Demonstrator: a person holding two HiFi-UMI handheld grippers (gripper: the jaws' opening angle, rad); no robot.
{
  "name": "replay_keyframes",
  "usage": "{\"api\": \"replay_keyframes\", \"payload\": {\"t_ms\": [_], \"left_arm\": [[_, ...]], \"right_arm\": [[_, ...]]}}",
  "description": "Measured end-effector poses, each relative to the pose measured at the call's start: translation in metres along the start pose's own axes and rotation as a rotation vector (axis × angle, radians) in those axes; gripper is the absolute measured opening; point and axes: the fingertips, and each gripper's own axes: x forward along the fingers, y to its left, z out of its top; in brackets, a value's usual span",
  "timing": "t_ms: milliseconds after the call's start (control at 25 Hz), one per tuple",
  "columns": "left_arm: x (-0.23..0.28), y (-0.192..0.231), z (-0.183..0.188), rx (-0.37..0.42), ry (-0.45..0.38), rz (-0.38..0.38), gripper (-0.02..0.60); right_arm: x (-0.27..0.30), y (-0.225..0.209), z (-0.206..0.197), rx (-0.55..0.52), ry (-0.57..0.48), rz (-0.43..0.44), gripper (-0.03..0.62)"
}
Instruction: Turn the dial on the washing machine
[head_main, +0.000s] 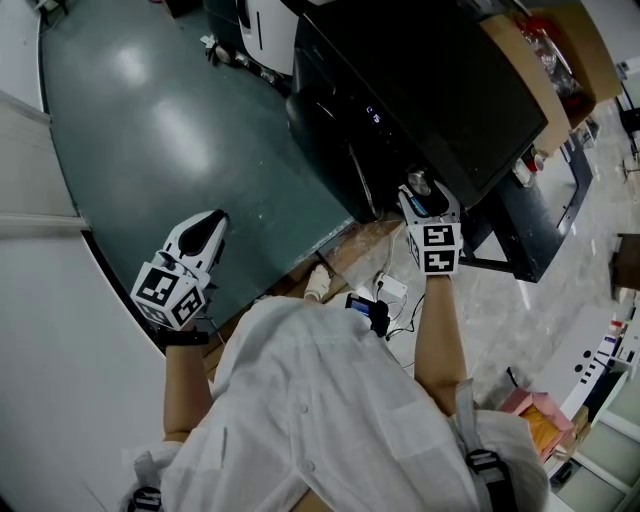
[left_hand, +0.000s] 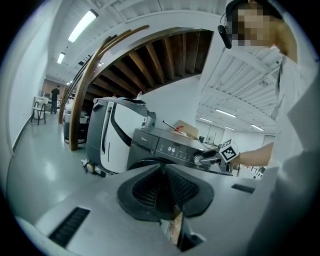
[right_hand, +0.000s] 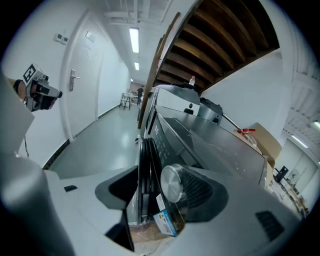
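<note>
The dark washing machine (head_main: 420, 90) stands ahead of me, with its silver dial (head_main: 419, 183) at the near end of the control panel. My right gripper (head_main: 424, 203) is at the dial. In the right gripper view the dial (right_hand: 171, 183) sits between the open jaws, up against the right pad (right_hand: 200, 189); the left pad (right_hand: 122, 185) stands well clear. My left gripper (head_main: 208, 232) hangs over the grey floor, far left of the machine, its pads pressed together on nothing. The left gripper view shows the machine (left_hand: 160, 147), the dial (left_hand: 198, 160) and the right gripper (left_hand: 220, 156) from the side.
A white machine (left_hand: 107, 137) stands beyond the dark one. A cardboard box (head_main: 530, 60) lies past its top. Cables and a white power strip (head_main: 388, 290) lie on the floor by my feet. A white wall with a door (right_hand: 80, 85) borders the floor.
</note>
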Motion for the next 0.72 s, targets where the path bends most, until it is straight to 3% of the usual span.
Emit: {"api": "replay_keyframes", "payload": {"t_ms": [720], "left_arm": [[-0.001, -0.009, -0.001, 0.009, 0.005, -0.014, 0.037]], "right_arm": [[-0.003, 0.008, -0.012, 0.092, -0.003, -0.024, 0.336]]}}
